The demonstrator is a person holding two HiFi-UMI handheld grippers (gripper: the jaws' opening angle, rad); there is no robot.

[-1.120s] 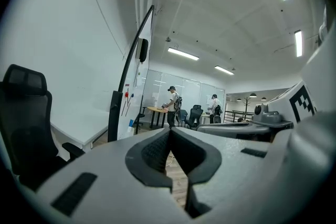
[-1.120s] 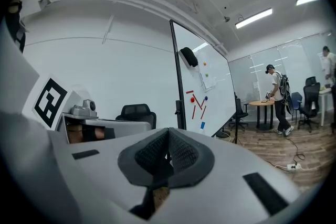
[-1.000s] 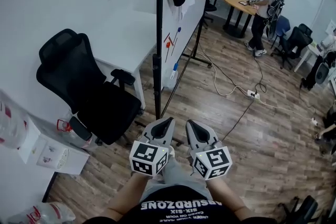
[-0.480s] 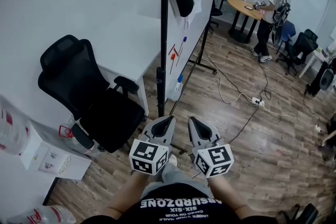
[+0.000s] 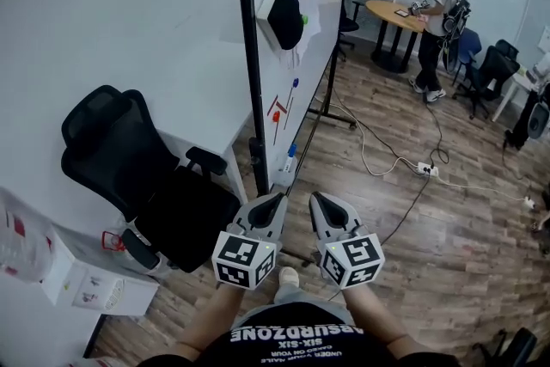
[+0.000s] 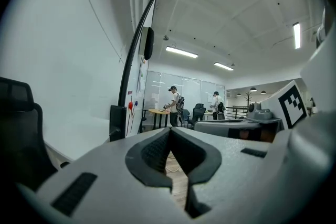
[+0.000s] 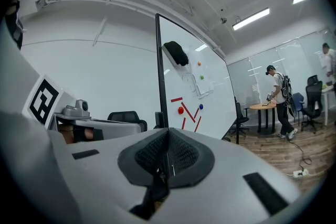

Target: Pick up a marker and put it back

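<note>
Head view: you're standing just short of the whiteboard's (image 5: pixel 320 9) near edge, tools low in front of you. Left gripper (image 5: pixel 271 204) and right gripper (image 5: pixel 319 204) are both pinched closed, nothing in either. What look like red markers (image 5: pixel 275 112) cling low on the whiteboard's face, ahead and a touch left, well apart from both tools, their long axes slanted.

Left gripper view: jaw tips meet, empty. The whiteboard shows nearly edge-on here.

Right gripper view: jaws together, empty. The whiteboard's face opens up here, with the red markers straight ahead above the jaws. Your right looks better placed, I'd say.
</note>
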